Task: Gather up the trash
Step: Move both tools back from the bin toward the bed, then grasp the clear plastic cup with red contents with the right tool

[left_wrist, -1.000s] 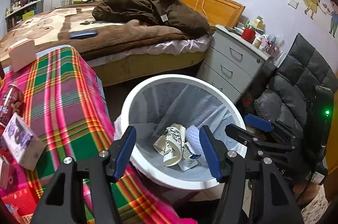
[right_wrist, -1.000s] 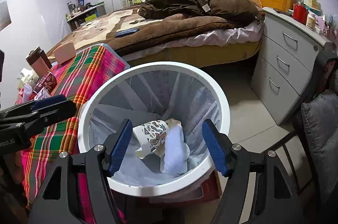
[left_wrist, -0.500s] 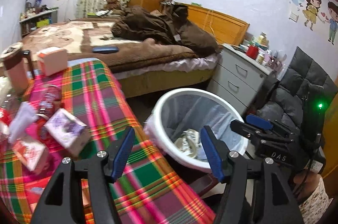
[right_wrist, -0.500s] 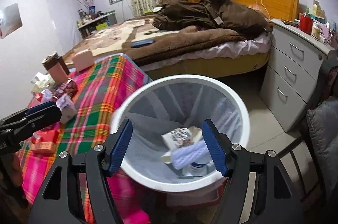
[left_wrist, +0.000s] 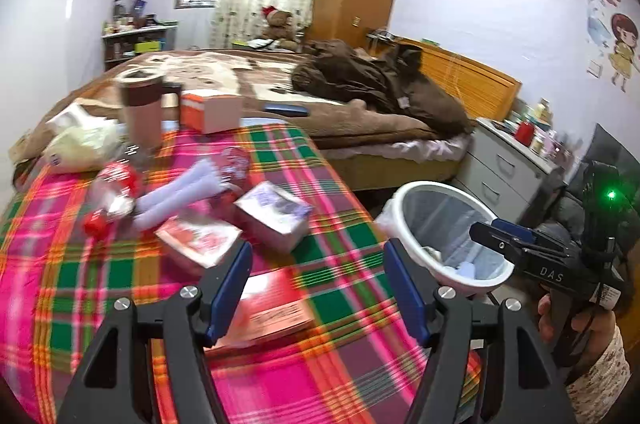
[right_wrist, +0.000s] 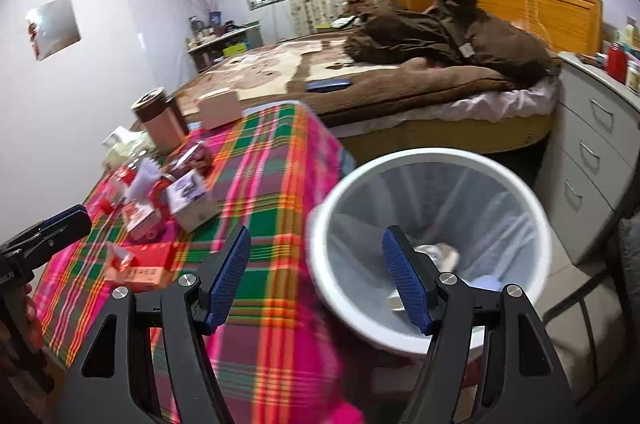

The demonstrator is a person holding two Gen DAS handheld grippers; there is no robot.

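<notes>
Several boxes point(left_wrist: 272, 220) on plaid tablecloth point(left_wrist: 344, 236), bed point(left_wrist: 360, 119)

One white trash bin point(left_wrist: 412, 224) stands beside the surface point(left_wrist: 340, 248), with a few crumpled scraps point(right_wrist: 436, 252) inside; their number cannot be told. On the plaid cloth lie one purple carton point(left_wrist: 276, 214), one flat red box point(left_wrist: 272, 308), one red-and-white packet point(left_wrist: 198, 238), one pale rolled wrapper point(left_wrist: 180, 193), one small red cap point(left_wrist: 93, 224) and one pale bag point(left_wrist: 80, 143); blur hides any smaller bits. One brown tumbler point(left_wrist: 141, 111) and one orange-sided box point(left_wrist: 212, 111) stand at the far edge. Two tools show, each with two blue-padded fingers: the left tool point(left_wrist: 318, 288) and the right tool point(right_wrist: 316, 276). One bed point(left_wrist: 340, 119) carries one brown coat point(left_wrist: 372, 83), one teddy bear point(left_wrist: 278, 21) and one dark blue flat object point(left_wrist: 286, 109).
</notes>
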